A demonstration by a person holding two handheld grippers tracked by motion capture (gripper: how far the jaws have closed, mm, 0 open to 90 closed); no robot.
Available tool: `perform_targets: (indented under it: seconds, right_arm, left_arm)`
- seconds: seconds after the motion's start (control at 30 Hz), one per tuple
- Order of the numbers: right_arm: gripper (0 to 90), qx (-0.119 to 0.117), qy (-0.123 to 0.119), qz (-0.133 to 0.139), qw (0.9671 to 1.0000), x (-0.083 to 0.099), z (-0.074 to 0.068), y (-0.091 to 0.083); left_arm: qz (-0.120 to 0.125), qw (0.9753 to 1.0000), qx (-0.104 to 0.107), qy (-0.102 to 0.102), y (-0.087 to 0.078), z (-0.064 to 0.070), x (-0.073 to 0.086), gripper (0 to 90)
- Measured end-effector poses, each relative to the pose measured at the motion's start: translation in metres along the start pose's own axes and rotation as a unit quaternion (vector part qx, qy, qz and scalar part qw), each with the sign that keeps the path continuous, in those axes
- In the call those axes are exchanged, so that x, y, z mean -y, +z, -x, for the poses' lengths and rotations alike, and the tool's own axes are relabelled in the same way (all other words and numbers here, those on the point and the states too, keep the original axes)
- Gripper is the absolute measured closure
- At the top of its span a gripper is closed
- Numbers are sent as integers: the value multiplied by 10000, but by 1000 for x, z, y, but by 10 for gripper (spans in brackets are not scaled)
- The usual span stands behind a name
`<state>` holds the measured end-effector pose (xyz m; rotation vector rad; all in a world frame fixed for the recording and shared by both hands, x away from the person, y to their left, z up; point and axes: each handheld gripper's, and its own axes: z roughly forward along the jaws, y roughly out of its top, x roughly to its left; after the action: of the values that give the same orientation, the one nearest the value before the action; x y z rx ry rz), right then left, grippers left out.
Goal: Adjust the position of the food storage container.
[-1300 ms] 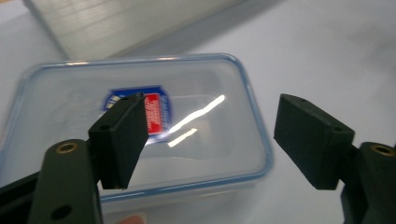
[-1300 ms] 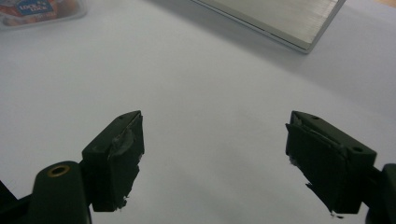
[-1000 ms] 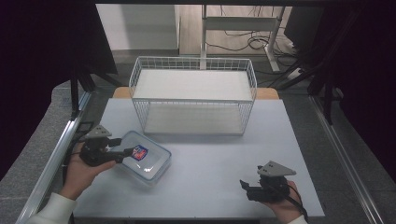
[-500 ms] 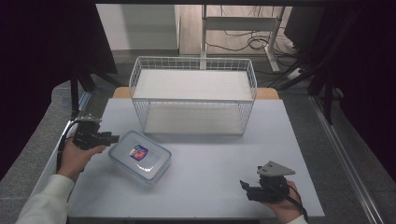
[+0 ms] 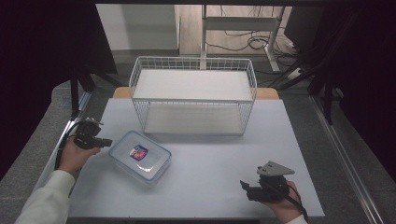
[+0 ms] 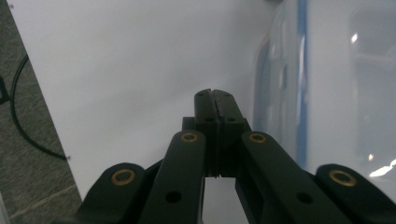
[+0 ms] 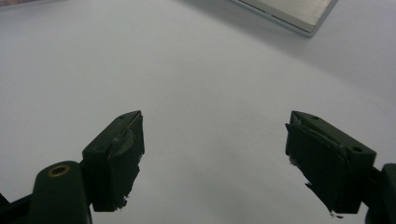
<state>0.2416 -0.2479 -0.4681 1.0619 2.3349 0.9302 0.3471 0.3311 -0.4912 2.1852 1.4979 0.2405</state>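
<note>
While the clear plastic container [image 5: 139,156] with the blue-rimmed lid lies flat on the white table [image 5: 210,158] at about eight o'clock from the wire basket [image 5: 193,95], the left gripper [image 5: 106,141] sits just beside its edge at nine o'clock, jaws clenched together on nothing. In the left gripper view the container [image 6: 327,84] lies at two o'clock of the closed tips. The right gripper [image 5: 243,185] rests well apart at four o'clock of the container, its jaws spread wide over bare table.

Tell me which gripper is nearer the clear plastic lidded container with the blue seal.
Left. The left gripper, jaws shut, sits just beside the clear plastic lidded container; the right gripper, jaws open, rests far across the table.
</note>
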Motion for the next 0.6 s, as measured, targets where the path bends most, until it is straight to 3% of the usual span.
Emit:
perform_targets:
  seconds: [0.07, 0.17, 0.3, 0.6]
  right_arm:
    - [198, -1, 9, -6, 10000, 0, 0, 0]
    - [198, 4, 14, -21, 10000, 0, 0, 0]
    - [198, 17, 13, -45, 10000, 1, 0, 1]
    - [198, 11, 0, -79, 10000, 1, 0, 3]
  left_arm:
    - [-42, 10000, 37, 53, 1, 1, 1, 897]
    - [-43, 9991, 412, 98, 5, 1, 5, 897]
    - [-105, 9991, 332, 240, 8, 6, 6, 898]
    - [-119, 9987, 415, 265, 9, 15, 8, 898]
